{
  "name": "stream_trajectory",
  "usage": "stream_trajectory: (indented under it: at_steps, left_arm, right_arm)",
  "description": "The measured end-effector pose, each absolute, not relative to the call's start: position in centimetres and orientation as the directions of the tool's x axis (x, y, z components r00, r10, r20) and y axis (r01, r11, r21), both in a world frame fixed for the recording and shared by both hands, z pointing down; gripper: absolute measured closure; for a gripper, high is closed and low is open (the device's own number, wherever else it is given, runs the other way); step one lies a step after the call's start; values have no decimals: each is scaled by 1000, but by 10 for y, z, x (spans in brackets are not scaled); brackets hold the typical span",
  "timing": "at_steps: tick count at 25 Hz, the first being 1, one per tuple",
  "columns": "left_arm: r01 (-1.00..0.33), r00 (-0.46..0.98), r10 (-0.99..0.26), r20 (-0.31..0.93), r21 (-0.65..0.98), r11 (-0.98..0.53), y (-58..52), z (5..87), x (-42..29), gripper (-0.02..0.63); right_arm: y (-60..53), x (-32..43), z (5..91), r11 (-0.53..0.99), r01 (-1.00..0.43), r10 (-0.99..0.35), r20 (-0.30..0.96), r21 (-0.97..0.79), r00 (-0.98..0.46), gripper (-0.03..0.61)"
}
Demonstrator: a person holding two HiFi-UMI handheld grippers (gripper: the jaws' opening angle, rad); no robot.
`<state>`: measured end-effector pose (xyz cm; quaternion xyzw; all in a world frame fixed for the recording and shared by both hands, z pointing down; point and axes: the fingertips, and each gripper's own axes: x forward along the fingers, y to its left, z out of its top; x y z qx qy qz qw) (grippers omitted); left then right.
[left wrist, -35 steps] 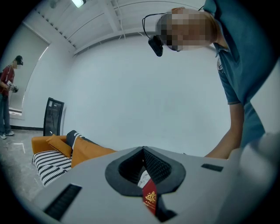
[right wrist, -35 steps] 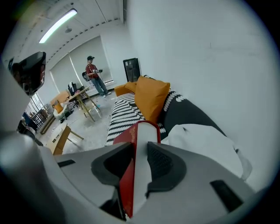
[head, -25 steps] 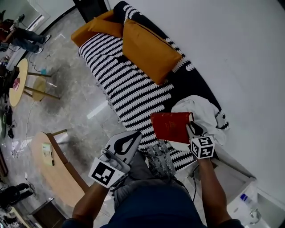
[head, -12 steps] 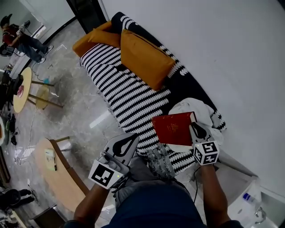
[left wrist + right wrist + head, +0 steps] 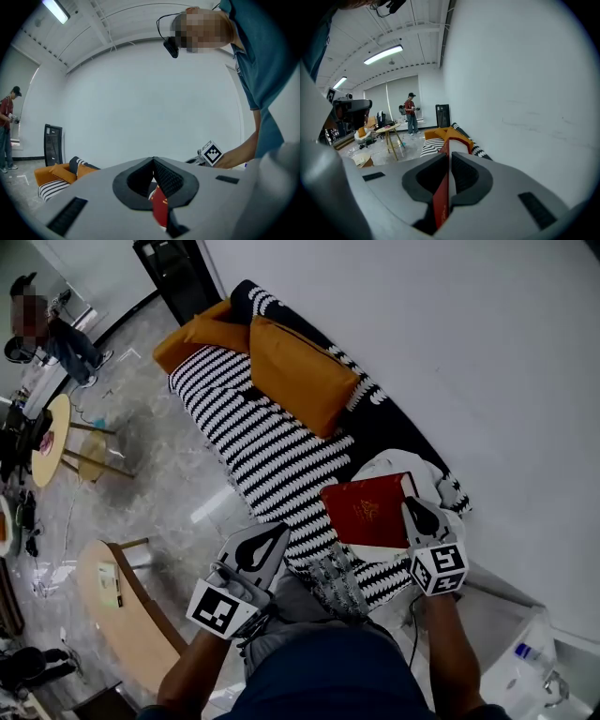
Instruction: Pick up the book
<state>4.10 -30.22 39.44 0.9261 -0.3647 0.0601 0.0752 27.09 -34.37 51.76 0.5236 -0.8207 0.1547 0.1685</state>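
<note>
Now: red book pinched in the right gripper, left gripper empty.

Lower left of centre in the head view, the left gripper point(image 5: 279, 532) sits out ahead of its forearm, nose roughly level and aimed at the striped sofa point(image 5: 272, 442). Its jaws are pressed together at the tips with nothing between them. Right of centre, the book point(image 5: 366, 512) is held over the sofa's near end and a white cloth point(image 5: 412, 465), cover up and slightly tilted. Further right, the right gripper point(image 5: 411, 507) comes up from the lower edge on a straight forearm, nose tipped a little down. Its jaws have just been closing and now clamp the book's right edge. In the right gripper view the book stands edge-on between the pads.
</note>
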Motion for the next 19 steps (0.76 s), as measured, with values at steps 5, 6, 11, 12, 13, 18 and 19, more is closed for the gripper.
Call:
stream_trajectory:
  at_steps: [5,6,11,12,13,18,19]
  left_arm:
    - [-682,729,-667,154,77,-728,-297,384,43,609]
    - [-681,730,-667,152,74,-729,-295,382,43,609]
    - [-675,735,-664,141,56,-735,-289,376,42,609]
    - [-675,735,-664,139,54,-736,-288,374,42,609]
    - [-675,735,-664,137,51,-736,-286,373,42,609]
    - [-674,736,-665,128,37,-738,-272,366,44,609]
    - [-673,736,-665,126,34,-739,-269,364,44,609]
  right_arm:
    - [-336,274,491,399,-914,-833,386,-79,-397,538]
    - [-335,274,485,397,-914,-838,375,-77,-396,540]
    - [-329,273,456,391,-918,-863,320,-69,-392,548]
    - [-328,273,450,390,-918,-866,311,-67,-391,549]
    - [-327,272,446,389,-919,-870,302,-64,-390,551]
    - [-313,276,425,379,-923,-886,265,-62,-381,557]
    - [-310,276,422,376,-924,-888,259,-63,-379,557]
